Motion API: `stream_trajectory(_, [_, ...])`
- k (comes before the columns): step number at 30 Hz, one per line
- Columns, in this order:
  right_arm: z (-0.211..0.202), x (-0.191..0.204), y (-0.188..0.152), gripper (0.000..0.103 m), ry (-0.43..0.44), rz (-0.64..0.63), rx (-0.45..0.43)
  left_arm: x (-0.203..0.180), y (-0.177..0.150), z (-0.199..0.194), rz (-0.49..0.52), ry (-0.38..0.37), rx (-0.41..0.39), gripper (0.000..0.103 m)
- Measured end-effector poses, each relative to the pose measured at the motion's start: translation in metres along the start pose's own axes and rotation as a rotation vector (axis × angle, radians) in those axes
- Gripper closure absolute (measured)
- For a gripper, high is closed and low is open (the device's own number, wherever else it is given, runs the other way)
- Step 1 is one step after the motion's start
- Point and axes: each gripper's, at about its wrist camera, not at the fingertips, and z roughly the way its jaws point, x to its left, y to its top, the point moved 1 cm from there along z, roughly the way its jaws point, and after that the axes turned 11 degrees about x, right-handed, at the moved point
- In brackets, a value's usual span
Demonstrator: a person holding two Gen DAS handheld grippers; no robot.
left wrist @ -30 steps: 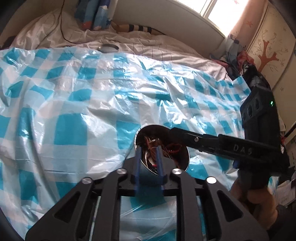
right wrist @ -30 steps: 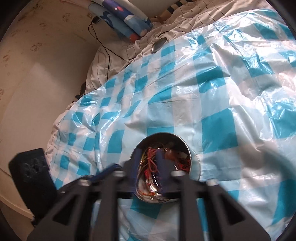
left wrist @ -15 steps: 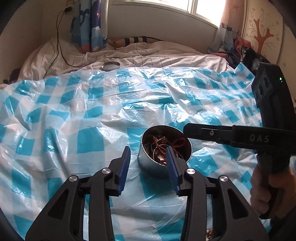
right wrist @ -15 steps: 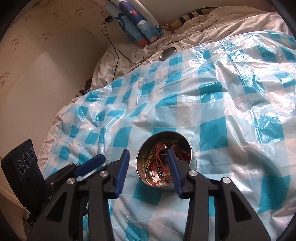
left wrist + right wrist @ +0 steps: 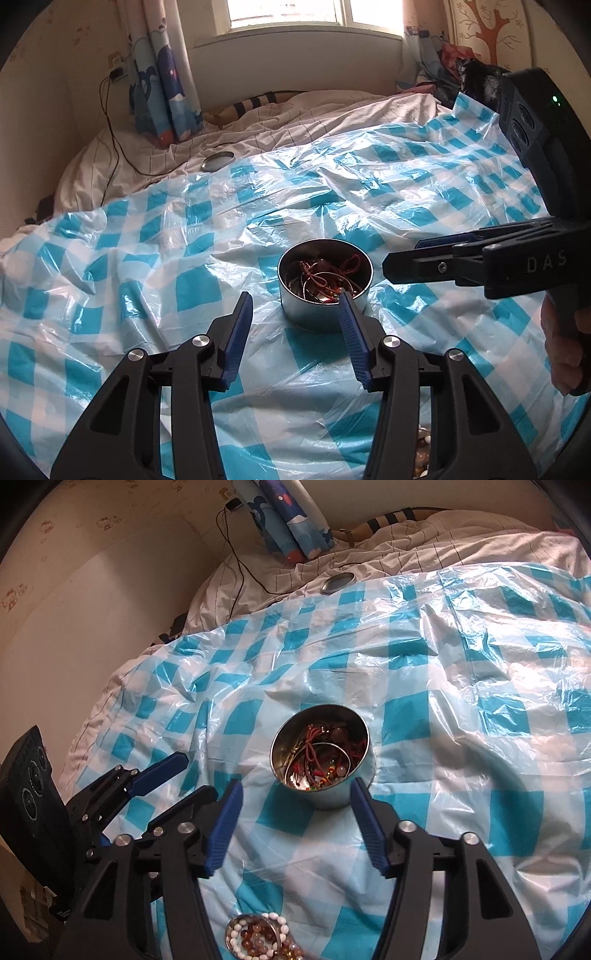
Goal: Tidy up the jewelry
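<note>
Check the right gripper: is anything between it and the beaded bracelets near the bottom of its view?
Nothing visible. The beaded bracelets lie on the checked sheet beneath the right gripper, whose empty jaws are opening. The tin sits farther ahead.

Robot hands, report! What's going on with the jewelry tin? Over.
Both grippers opening, empty. Tin upright, full of jewelry. Beads still outside.

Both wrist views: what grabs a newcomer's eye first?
The round metal tin mid-frame, full of tangled red cords and bangles, sitting on the blue-and-white checked plastic sheet over the bed. Both grippers hover short of it, the left gripper and right gripper, jaws opening, nothing between them. Bead bracelets lie at the right view's bottom edge.
</note>
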Motion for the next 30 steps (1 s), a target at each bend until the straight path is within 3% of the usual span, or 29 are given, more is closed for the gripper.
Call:
stream_trajectory(7, [-0.012,0.018,-0.02,0.039,-0.005,-0.034,-0.003,-0.016,-0.014,-0.022,0.082,0.046,-0.054,0.054])
stream_trajectory(12, [-0.021,0.024,-0.038,0.035,-0.015,-0.044,-0.001,-0.024,-0.024,-0.034,0.12,0.029,-0.081,0.053])
stream_trajectory(27, [-0.034,-0.005,-0.079,0.031,-0.059,0.048,0.036,-0.037,-0.059,-0.028,0.265,0.112,-0.043,0.052])
stream_trajectory(30, [-0.034,-0.004,-0.08,0.031,-0.068,0.038,0.045,-0.038,-0.061,-0.023,0.266,0.035,-0.007,0.052])
